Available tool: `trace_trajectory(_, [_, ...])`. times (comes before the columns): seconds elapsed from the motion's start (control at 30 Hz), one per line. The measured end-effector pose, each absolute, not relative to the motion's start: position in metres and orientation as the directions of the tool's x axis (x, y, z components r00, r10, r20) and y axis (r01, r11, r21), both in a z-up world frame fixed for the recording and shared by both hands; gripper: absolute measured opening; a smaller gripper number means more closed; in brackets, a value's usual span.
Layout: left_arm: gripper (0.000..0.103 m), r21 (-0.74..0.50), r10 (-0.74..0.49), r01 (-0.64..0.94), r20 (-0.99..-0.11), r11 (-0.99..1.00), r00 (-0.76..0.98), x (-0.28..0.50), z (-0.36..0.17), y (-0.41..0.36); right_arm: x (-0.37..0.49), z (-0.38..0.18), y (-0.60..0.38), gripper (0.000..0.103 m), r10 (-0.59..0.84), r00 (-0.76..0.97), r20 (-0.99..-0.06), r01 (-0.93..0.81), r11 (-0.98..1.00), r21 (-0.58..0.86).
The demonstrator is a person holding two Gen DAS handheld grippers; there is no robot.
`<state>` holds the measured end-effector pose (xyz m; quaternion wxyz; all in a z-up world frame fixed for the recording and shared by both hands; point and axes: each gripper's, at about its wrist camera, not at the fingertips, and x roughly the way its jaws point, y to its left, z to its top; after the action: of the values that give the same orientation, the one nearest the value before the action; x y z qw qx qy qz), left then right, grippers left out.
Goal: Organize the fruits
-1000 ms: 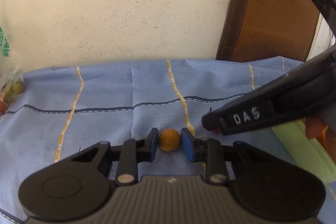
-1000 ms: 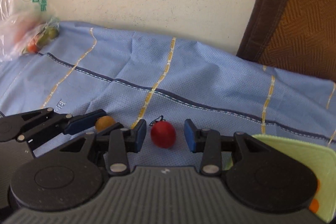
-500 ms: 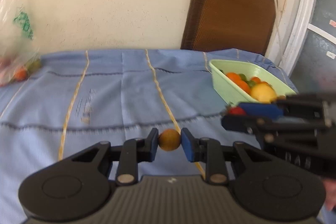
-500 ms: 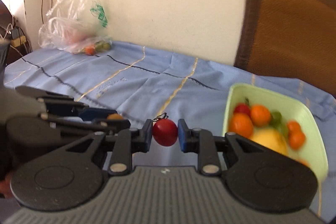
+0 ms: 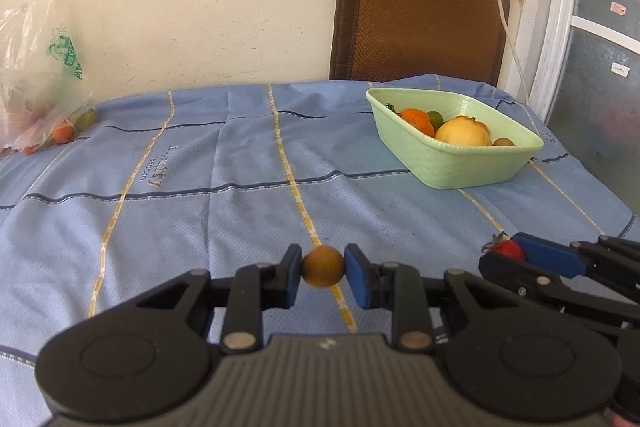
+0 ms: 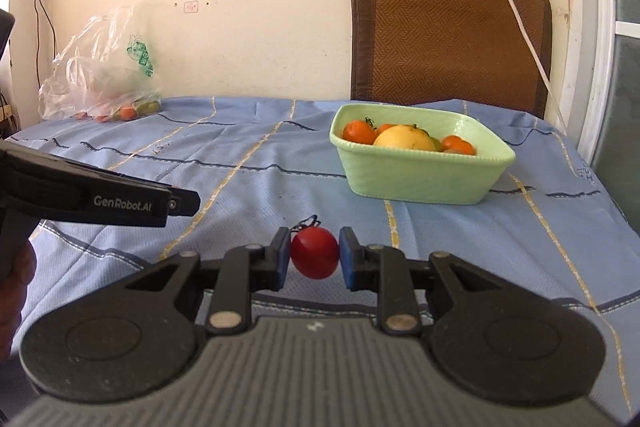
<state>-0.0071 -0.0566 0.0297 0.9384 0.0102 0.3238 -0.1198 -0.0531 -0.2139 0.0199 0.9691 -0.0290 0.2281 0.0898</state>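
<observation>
My left gripper (image 5: 322, 275) is shut on a small brownish-orange round fruit (image 5: 322, 266), held above the blue cloth. My right gripper (image 6: 313, 259) is shut on a red cherry tomato (image 6: 314, 258) with a dark stem. In the left wrist view the right gripper (image 5: 505, 255) shows at the lower right with the tomato (image 5: 507, 250) in it. The pale green basket (image 6: 420, 183) with several oranges and a big yellow fruit (image 6: 405, 139) stands ahead and to the right; it also shows in the left wrist view as the basket (image 5: 460, 163). Both grippers are well short of it.
A clear plastic bag (image 6: 100, 75) with small fruits lies at the far left by the wall. A brown chair back (image 6: 448, 35) stands behind the table. A white cable (image 6: 516, 11) hangs from a wall socket. A glass door (image 5: 600, 67) is at the right.
Both grippers have drawn back from the wall with their fruits lifted off the cloth, and have swung right so the green basket is now in front.
</observation>
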Motion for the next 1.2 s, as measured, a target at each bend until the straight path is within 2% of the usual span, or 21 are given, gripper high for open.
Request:
trace_trajectory(0.3, [0.025, -0.034, -0.179, 0.203, -0.621, 0.979, 0.763, -0.011, 0.018, -0.058, -0.057, 0.012, -0.215, 0.03, 0.172, 0.863, -0.476, -0.189, 0.982, 0.011])
trace_trajectory(0.4, [0.03, -0.006, -0.163, 0.201, -0.607, 0.98, 0.778, -0.014, 0.014, -0.057, -0.058, 0.011, -0.221, 0.046, 0.197, 0.857, -0.476, -0.188, 0.98, 0.067])
trace_trajectory(0.47, [0.036, -0.003, -0.165, 0.205, -0.601, 0.979, 0.782, -0.016, 0.013, -0.057, -0.061, 0.012, -0.225, 0.047, 0.232, 0.856, -0.461, -0.206, 0.973, 0.107])
trace_trajectory(0.53, [0.039, -0.012, -0.172, 0.205, -0.598, 0.979, 0.783, -0.017, 0.013, -0.055, -0.064, 0.013, -0.228, 0.054, 0.246, 0.86, -0.448, -0.21, 0.969, 0.129])
trace_trajectory(0.9, [0.044, -0.091, -0.22, 0.207, -0.58, 0.974, 0.784, -0.026, 0.015, -0.037, -0.07, 0.013, -0.224, 0.055, 0.264, 0.858, -0.44, -0.25, 0.964, 0.089])
trace_trajectory(1.2, [0.047, 0.005, -0.182, 0.229, -0.593, 0.973, 0.784, -0.025, 0.013, -0.056, -0.063, 0.011, -0.226, 0.055, 0.282, 0.837, -0.469, -0.258, 0.959, 0.117])
